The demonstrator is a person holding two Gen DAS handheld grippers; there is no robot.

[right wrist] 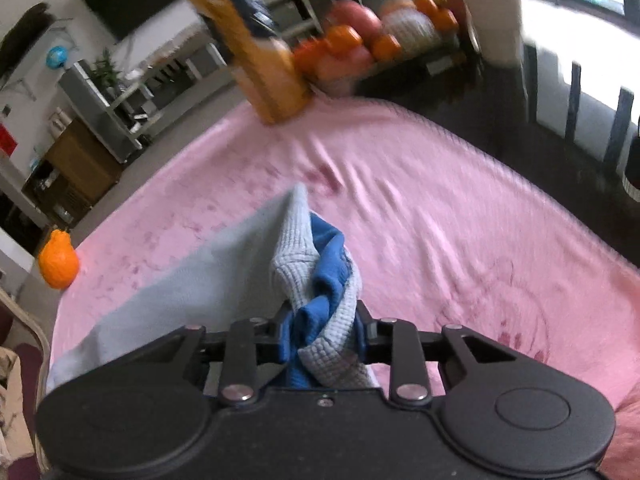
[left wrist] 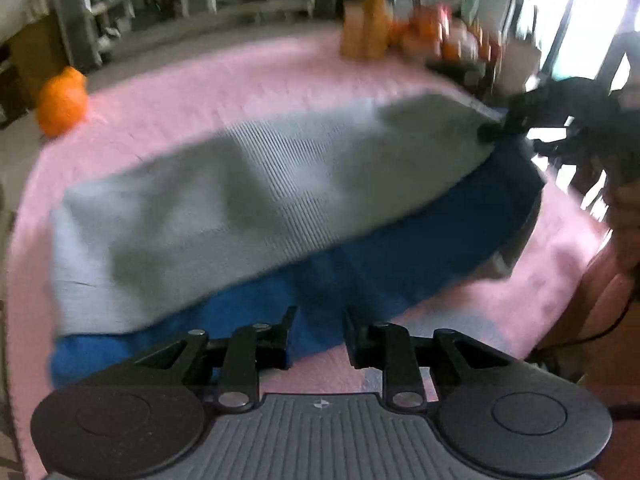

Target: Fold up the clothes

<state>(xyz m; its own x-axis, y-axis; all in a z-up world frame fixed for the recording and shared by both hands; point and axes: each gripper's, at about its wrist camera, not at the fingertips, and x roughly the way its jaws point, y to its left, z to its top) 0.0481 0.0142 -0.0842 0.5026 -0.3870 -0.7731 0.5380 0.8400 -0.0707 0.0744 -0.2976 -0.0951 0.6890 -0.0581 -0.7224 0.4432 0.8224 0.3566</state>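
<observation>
A grey and blue knit garment [left wrist: 256, 200] lies across the pink cloth [left wrist: 240, 80], grey part on top, blue part toward me. My left gripper [left wrist: 318, 332] is open and empty, just above the garment's near blue edge. My right gripper [right wrist: 322, 332] is shut on a bunched grey and blue corner of the garment [right wrist: 320, 280] and holds it lifted. In the left wrist view the right gripper [left wrist: 500, 126] shows at the garment's far right corner.
An orange toy [left wrist: 62, 102] sits at the far left edge of the pink cloth. An orange box [right wrist: 260, 48] and a pile of fruit [right wrist: 372, 40] stand at the back. Dark chairs [right wrist: 580, 92] are at the right.
</observation>
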